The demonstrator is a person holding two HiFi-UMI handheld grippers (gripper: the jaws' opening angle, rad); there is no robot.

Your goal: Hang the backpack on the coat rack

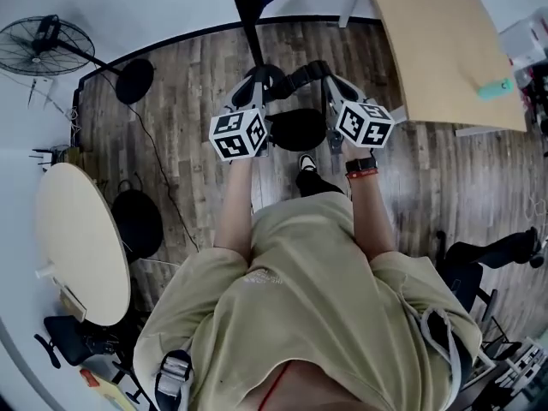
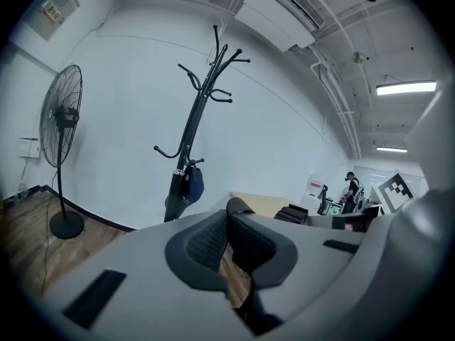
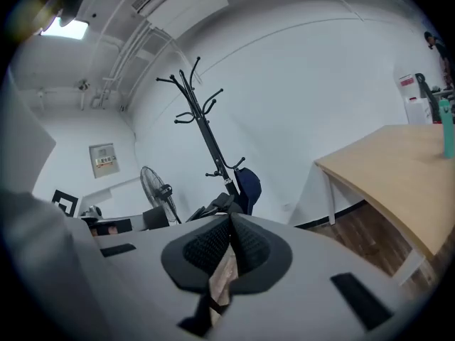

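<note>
the person is carrying the backpack (image 1: 298,129) toward the coat rack (image 1: 249,24), so the approach step is in hand and the hanging itself is not yet done. in the head view the black bag is hanging over the wooden floor (image 1: 197,84), just at 6 o'clock of the jaws, slung from its backpack strap (image 1: 295,74), which is arching between the two tools. the left gripper (image 1: 257,80) is pinching one end, its pads pressed together with a ribbed bit of strap poking above them in the left gripper view; the right gripper (image 1: 336,82) is clamping the other end likewise, with no gap showing. the rack is standing at 12 o'clock, well apart, with a dark blue item (image 2: 190,185) already hanging low on its pole. the next move probably calls for stepping closer, lifting both grippers high, and steering the strap loop over a free hook (image 2: 226,98) before letting go.
</note>
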